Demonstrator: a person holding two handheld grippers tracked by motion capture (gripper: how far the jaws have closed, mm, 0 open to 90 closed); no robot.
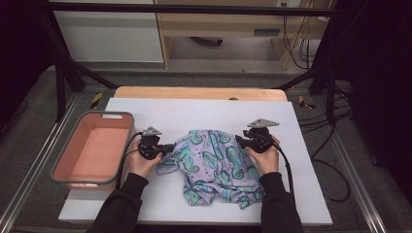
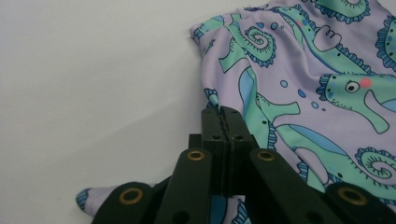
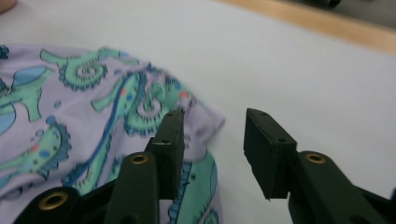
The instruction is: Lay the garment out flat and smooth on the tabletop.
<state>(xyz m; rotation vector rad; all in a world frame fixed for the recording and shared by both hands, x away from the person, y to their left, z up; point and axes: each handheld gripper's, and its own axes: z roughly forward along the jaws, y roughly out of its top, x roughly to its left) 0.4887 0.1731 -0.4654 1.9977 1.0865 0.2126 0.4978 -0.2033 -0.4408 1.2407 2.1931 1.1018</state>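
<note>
At the garment's [image 1: 214,165] left edge, left gripper [image 2: 223,114] jaws pinch fabric shut; right gripper [image 3: 212,140] jaws stand apart, empty, at its right edge. Lifting one-sided could drag the garment across the bench [image 1: 301,145].

Both forearms, in dark sleeves, come in from the near edge of the worktop [image 1: 145,109], one at either side of the patterned cloth [image 1: 214,162]. The left tool [image 2: 223,112] sits at the cloth's left edge, its jaws pressed together on a fold of that edge. The right tool [image 3: 212,135] is at the cloth's right edge, jaws parted, one jaw against the fabric, nothing gripped.
</note>
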